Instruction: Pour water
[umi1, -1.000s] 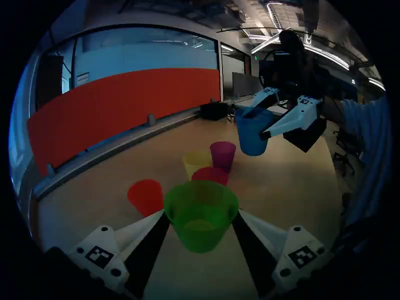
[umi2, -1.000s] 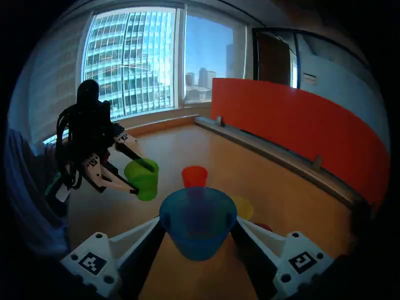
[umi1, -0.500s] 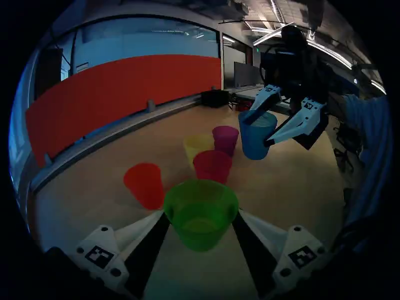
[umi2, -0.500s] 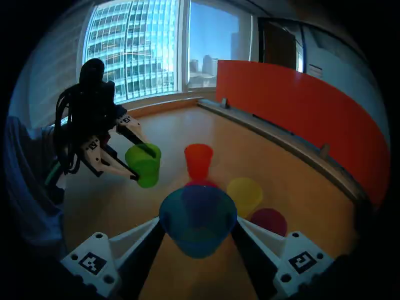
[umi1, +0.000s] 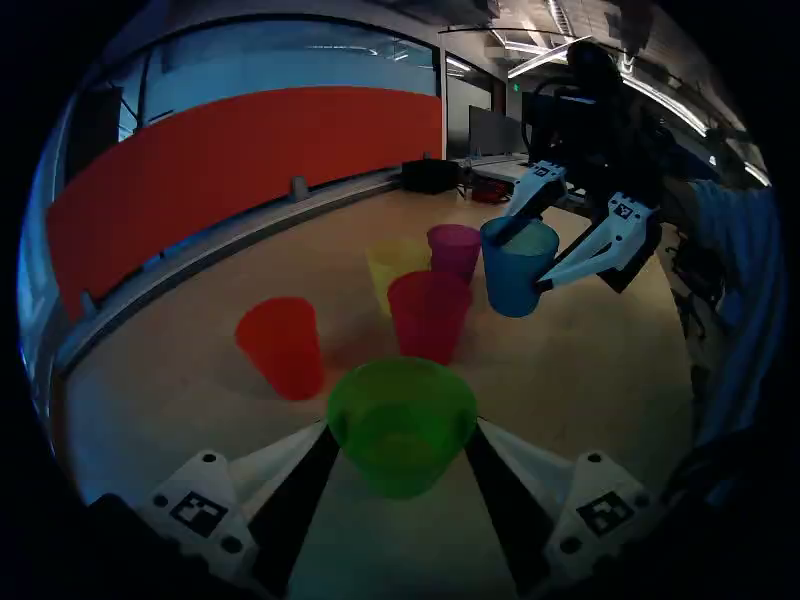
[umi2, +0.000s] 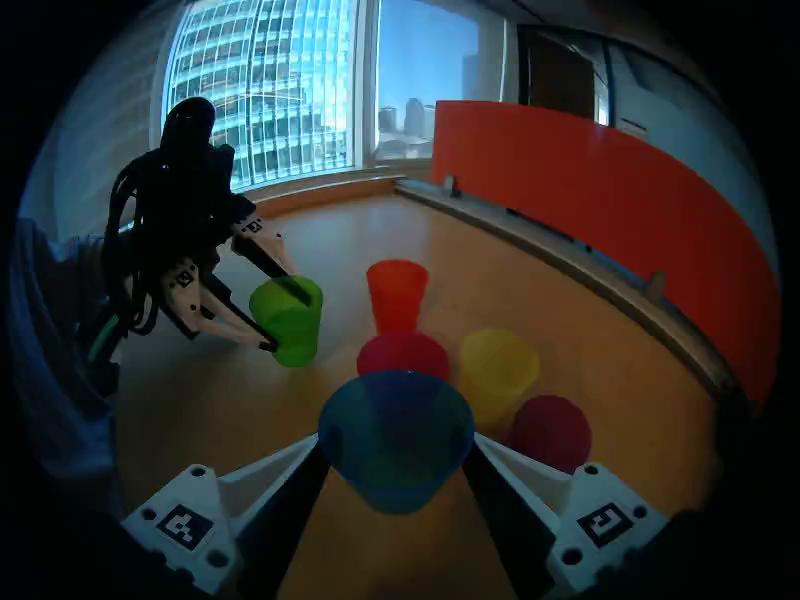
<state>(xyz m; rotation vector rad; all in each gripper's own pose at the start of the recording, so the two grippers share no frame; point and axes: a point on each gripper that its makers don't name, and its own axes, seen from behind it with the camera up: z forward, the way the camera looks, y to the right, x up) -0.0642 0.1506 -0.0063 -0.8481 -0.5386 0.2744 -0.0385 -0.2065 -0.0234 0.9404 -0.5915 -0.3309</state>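
My left gripper (umi1: 402, 432) has its fingers clamped on the green cup (umi1: 402, 450). My right gripper (umi2: 396, 447) grips the blue cup (umi2: 396, 465) near the magenta cup (umi1: 453, 250). The yellow cup (umi1: 393, 272), crimson cup (umi1: 428, 318) and orange-red cup (umi1: 283, 345) stand clustered beside it. The fingers carry square coded markers (umi1: 197, 512). Bare worktop (umi1: 600, 370) opens to the right of the cluster.

Clamped upright between the white fingers of the left gripper (umi1: 402, 425): a green cup (umi1: 400, 455), over a wooden table (umi1: 600, 370). Standing beyond it: an orange-red cup (umi1: 282, 345) to the left, a crimson cup (umi1: 430, 312) in the middle, a yellow cup (umi1: 395, 272) and a magenta cup (umi1: 455, 250) behind. Farther right, pinched in the right gripper (umi1: 522, 262), a blue cup (umi1: 512, 285) near the magenta one. At the right edge, a blue sleeve (umi1: 735, 290).
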